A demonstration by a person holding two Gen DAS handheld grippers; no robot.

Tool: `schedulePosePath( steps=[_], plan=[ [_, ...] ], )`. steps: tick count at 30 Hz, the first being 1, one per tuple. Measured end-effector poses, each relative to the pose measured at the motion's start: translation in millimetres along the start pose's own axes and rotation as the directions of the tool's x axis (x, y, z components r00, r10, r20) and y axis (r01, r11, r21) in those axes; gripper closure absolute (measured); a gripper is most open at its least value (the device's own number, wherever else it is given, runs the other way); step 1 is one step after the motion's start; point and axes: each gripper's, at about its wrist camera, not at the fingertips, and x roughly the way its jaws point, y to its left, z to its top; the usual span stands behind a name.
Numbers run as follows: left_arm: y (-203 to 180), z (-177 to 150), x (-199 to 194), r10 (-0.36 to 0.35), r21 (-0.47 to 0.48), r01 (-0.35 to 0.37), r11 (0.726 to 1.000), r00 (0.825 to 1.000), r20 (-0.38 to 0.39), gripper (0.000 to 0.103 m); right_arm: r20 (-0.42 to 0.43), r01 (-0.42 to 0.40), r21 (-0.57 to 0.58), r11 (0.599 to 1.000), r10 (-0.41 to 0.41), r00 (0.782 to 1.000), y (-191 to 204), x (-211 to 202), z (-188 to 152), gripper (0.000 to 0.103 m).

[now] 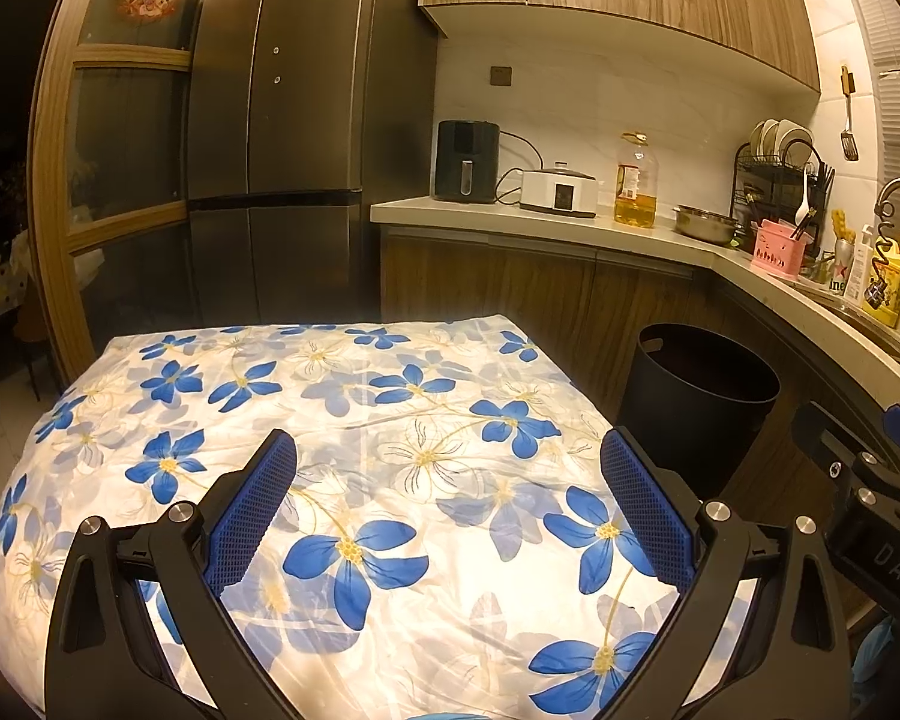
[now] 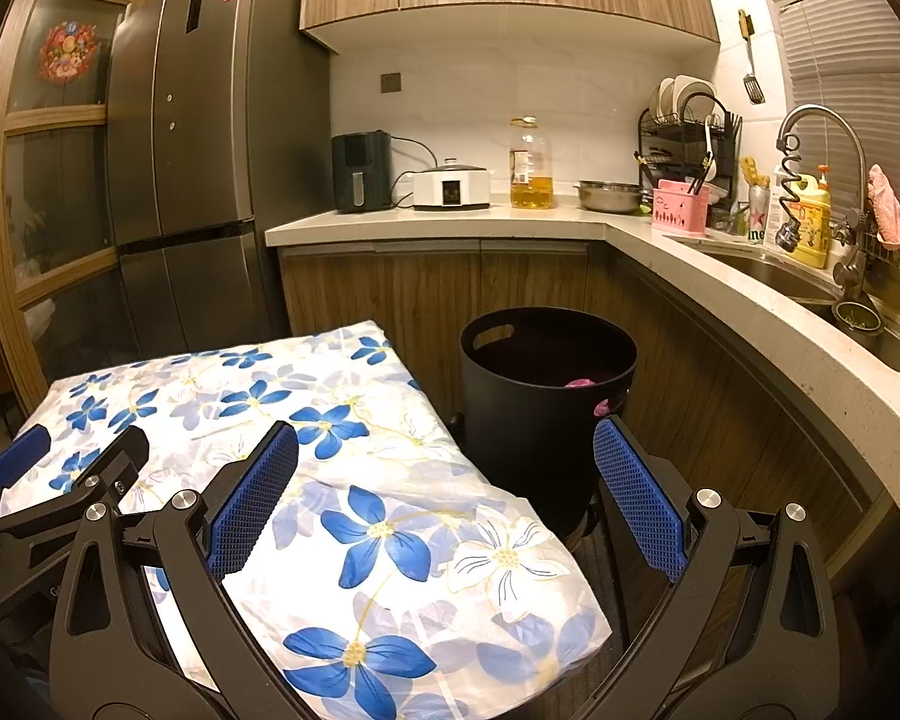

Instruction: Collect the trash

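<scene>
My left gripper (image 1: 448,504) and right gripper (image 2: 446,495) both hang with tongs spread wide, nothing between them, over the table's white cloth with blue flowers (image 1: 354,420). The round black plastic bin (image 2: 546,408) stands on the floor just beside the table, against the wooden cabinets; I see pink scraps (image 2: 581,383) inside it. On the pale countertop (image 2: 450,219) stand a black air fryer (image 2: 361,171), a white cooker (image 2: 451,185) and a yellow oil bottle (image 2: 531,165). A green can (image 2: 757,213) near the sink shows a red star; its lettering is cut off.
</scene>
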Motion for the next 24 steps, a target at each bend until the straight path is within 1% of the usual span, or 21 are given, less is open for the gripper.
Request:
schedulePosePath(
  steps=[13,17,18,22,24],
  plan=[
    [-0.9,0.6,-2.9,0.011,0.007,-0.011,1.000,1.000,0.014,0.006,0.004,-0.001,0.001,1.000,0.001,1.000,0.8,-0.4,0.0,0.005],
    [-2.0,0.3,-2.3,0.017,0.016,-0.018,1.000,1.000,0.013,0.016,0.003,0.000,0.002,1.000,0.000,1.000,0.4,-0.2,0.0,0.005],
    [-2.9,0.2,-2.2,0.024,0.023,-0.024,0.999,1.000,0.014,0.020,0.003,0.000,0.002,1.000,0.000,1.000,0.6,-0.2,-0.5,0.005],
    [-5.2,-0.3,-1.6,0.029,0.036,-0.030,0.999,1.000,0.011,0.024,0.004,0.001,0.005,1.000,-0.001,1.000,0.3,0.2,-1.0,0.005],
    [-5.6,-0.2,-1.3,0.032,0.036,-0.032,0.999,0.999,0.013,0.024,0.002,0.001,0.006,1.000,-0.001,1.000,0.9,0.5,-1.1,0.005]
  ],
)
